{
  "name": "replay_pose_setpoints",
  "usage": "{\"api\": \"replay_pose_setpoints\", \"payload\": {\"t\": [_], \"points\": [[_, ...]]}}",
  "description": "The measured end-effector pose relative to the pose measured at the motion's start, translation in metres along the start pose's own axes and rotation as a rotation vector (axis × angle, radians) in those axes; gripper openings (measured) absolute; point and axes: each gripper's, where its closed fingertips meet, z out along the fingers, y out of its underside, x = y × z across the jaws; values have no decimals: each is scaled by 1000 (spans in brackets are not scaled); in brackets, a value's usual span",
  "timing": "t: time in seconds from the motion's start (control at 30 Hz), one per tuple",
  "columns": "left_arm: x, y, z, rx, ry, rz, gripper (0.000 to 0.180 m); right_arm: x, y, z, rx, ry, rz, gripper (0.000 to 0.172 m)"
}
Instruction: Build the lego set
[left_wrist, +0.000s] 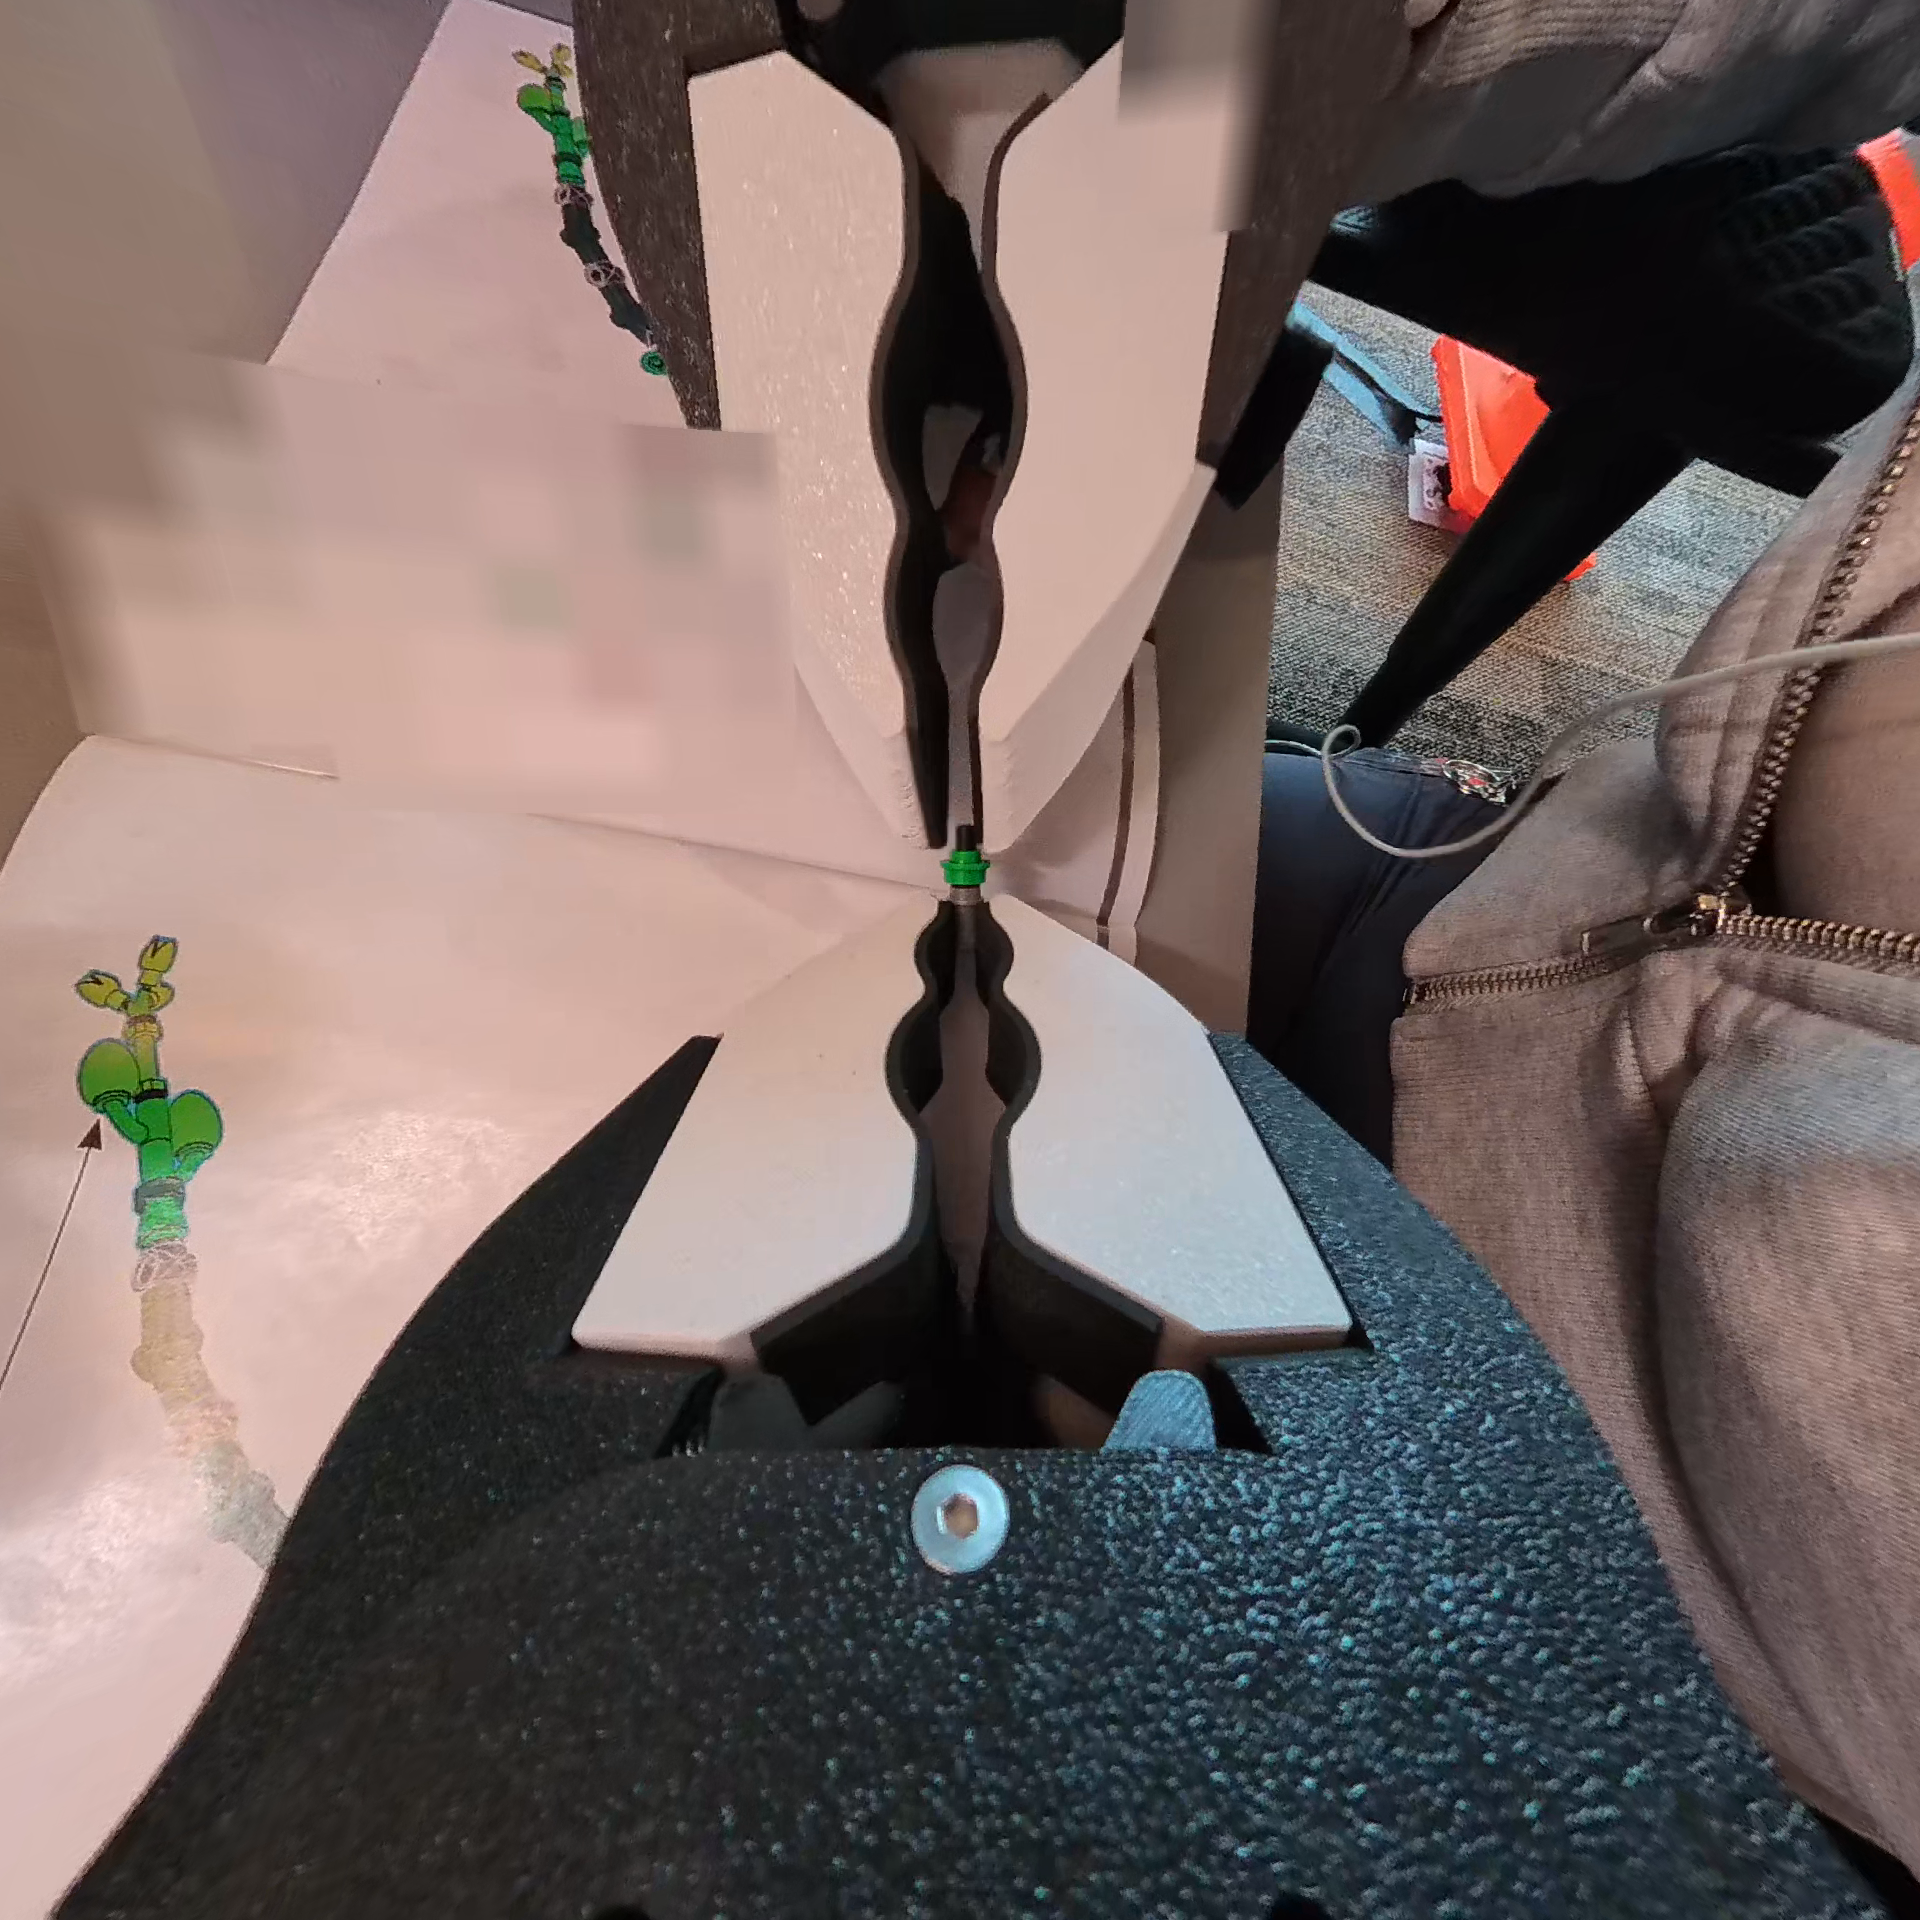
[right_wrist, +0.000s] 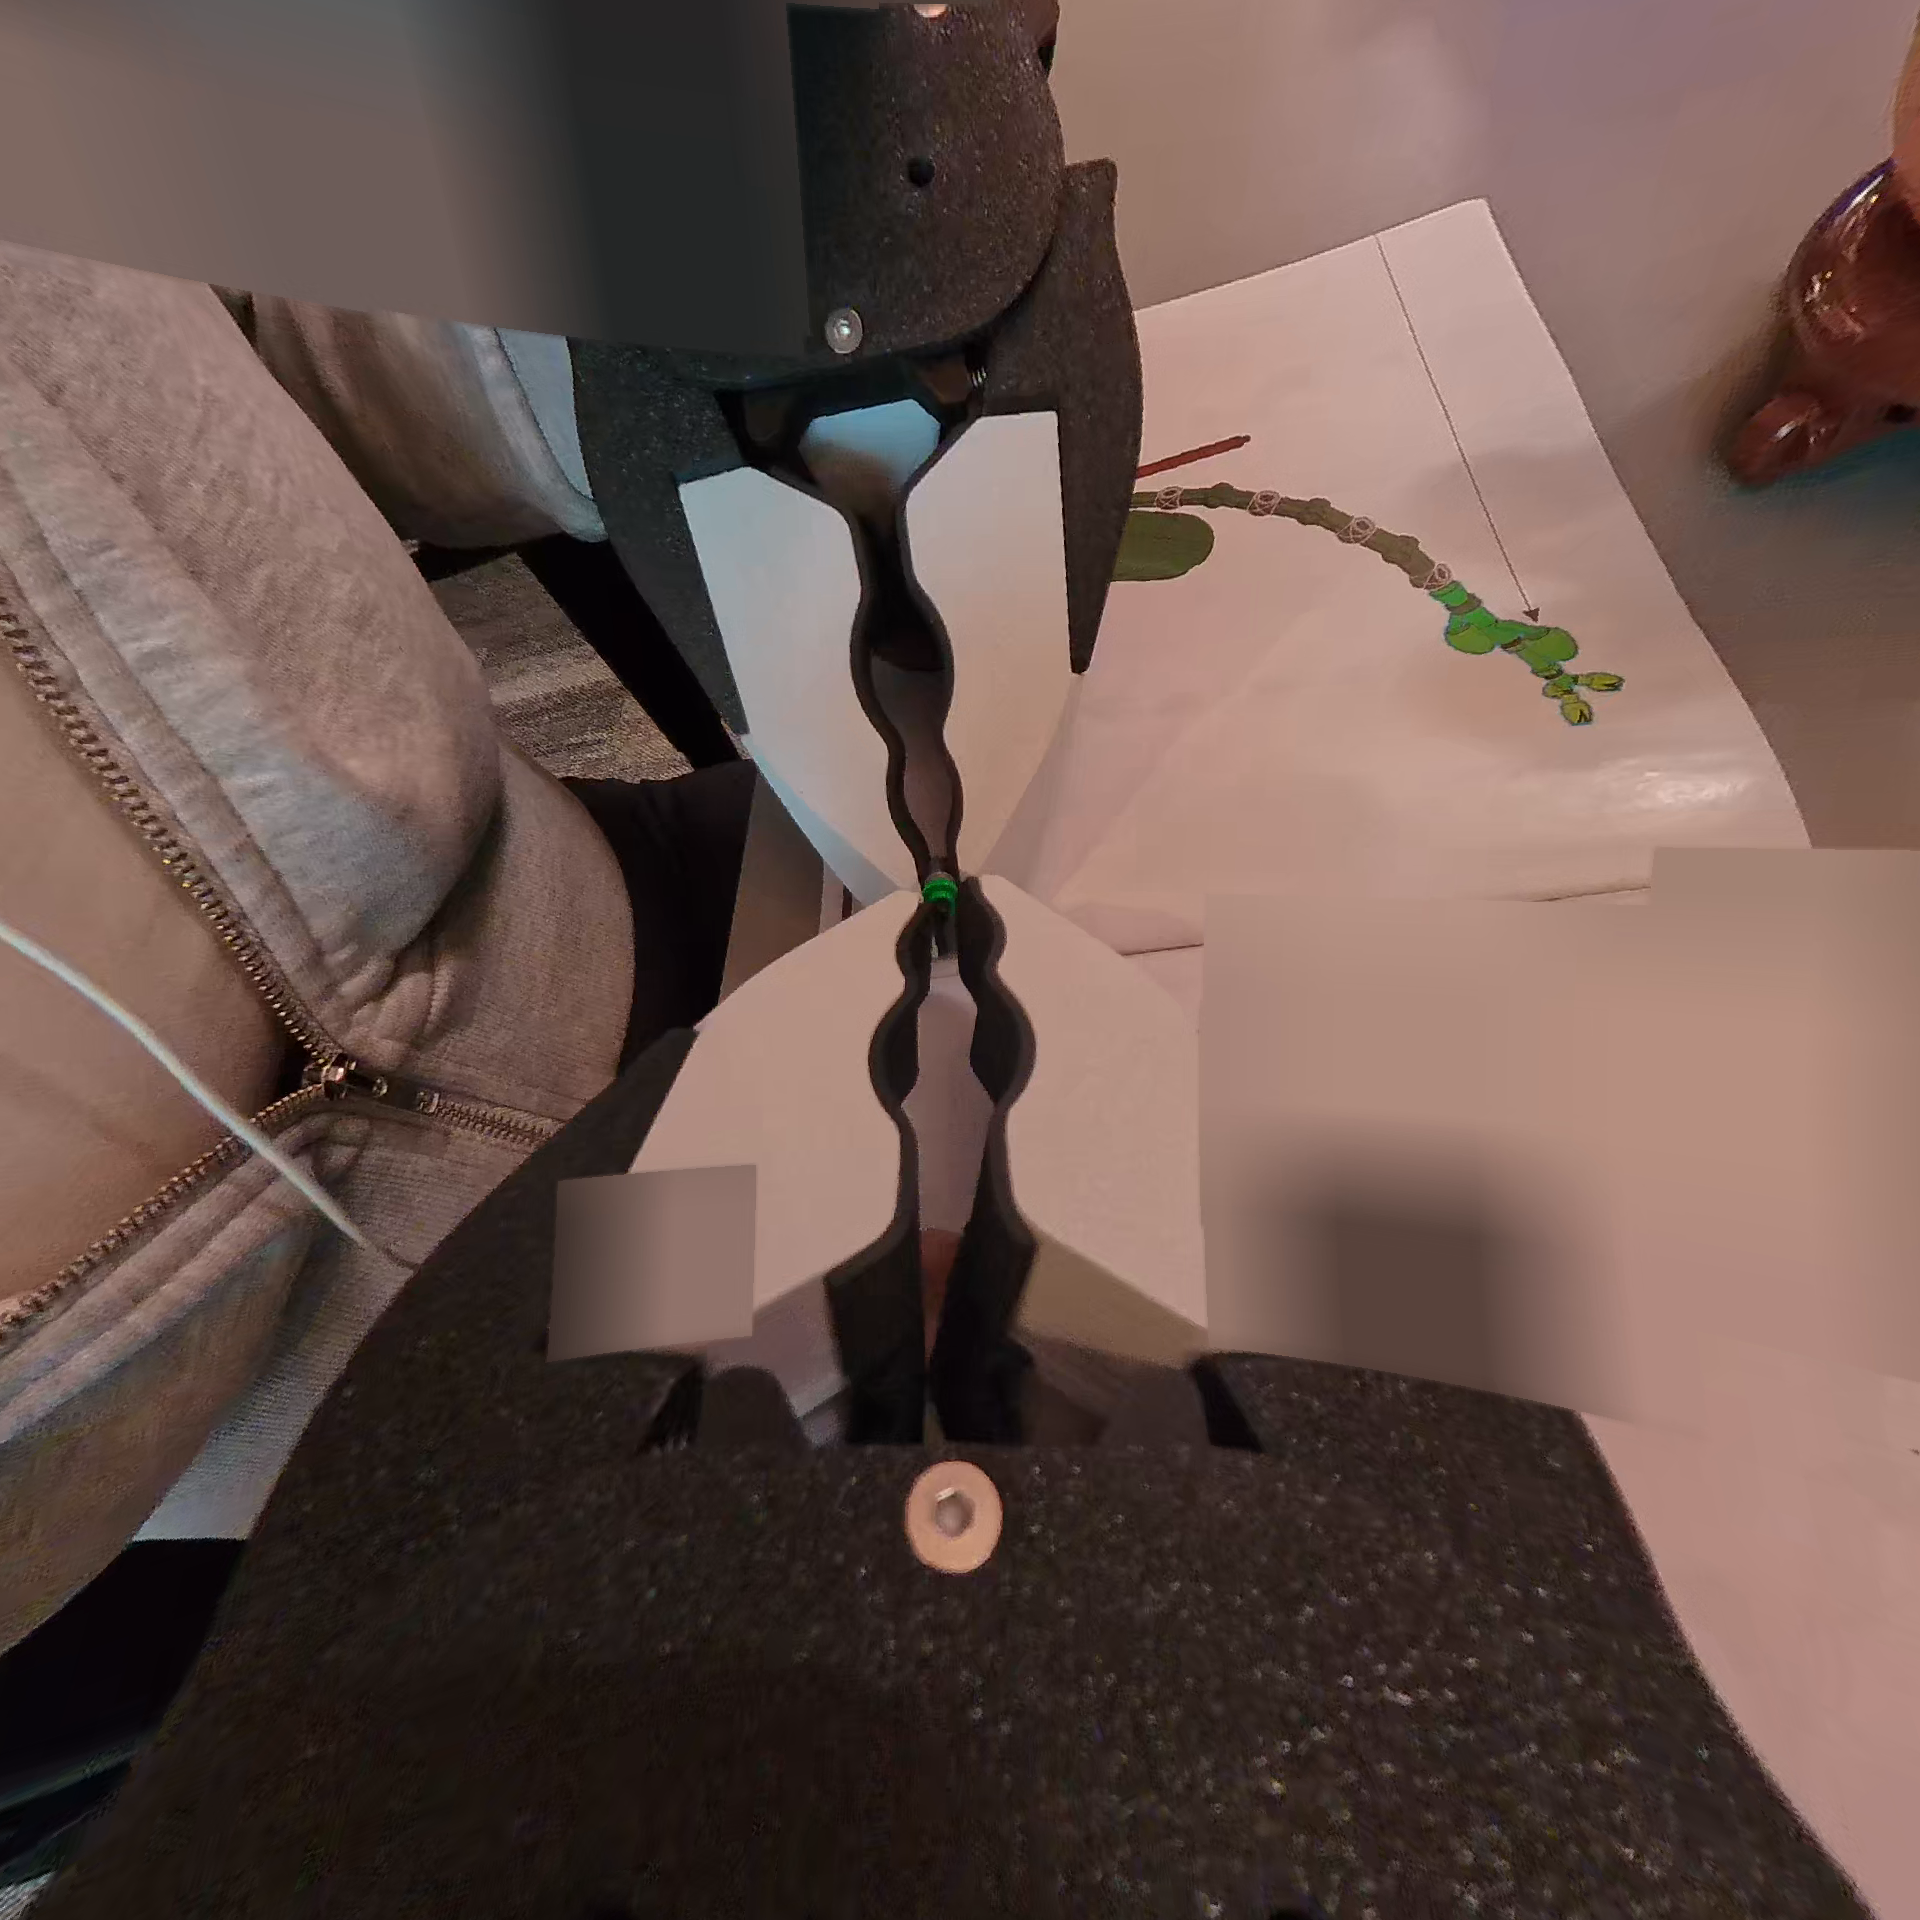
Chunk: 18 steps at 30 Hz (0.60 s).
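- Black, speckled housing fills the foreground of each wrist view; the left hand-held gripper and the right hand-held gripper are pointed at each other, tip to tip, above the worktop.
- A person's grey zipped jacket is seen close beside both grippers, with grey carpeted floor beyond it.
- A white printed sheet lies spread on the worktop, bearing a green and yellow drawing of a jointed stem.
- A glossy brown object sits at the far edge of the sheet, well apart from the tips.
- A thin dark pin is held in the air between the two sets of tips. Its shaft is clamped in the nearly closed fingers of the left hand-held gripper.
- A small green collar is seated on the pin, exposed in the short space between the two grippers.
- The right hand-held gripper is drawn narrow around the pin's short black end; whether its pads press on it cannot be told.
- As a judgement: so slender a part, gripped only at the fingertips, is best handled with both grippers kept along one line and the left grip kept firm, since any twist could tip or drop it.
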Motion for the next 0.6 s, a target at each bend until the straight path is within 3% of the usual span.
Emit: {"api": "replay_pose_setpoints", "payload": {"t": [0.6], "points": [[0,0,0,-1,12,-16,3,-2,4,2,-24,-12,-19,4]]}}
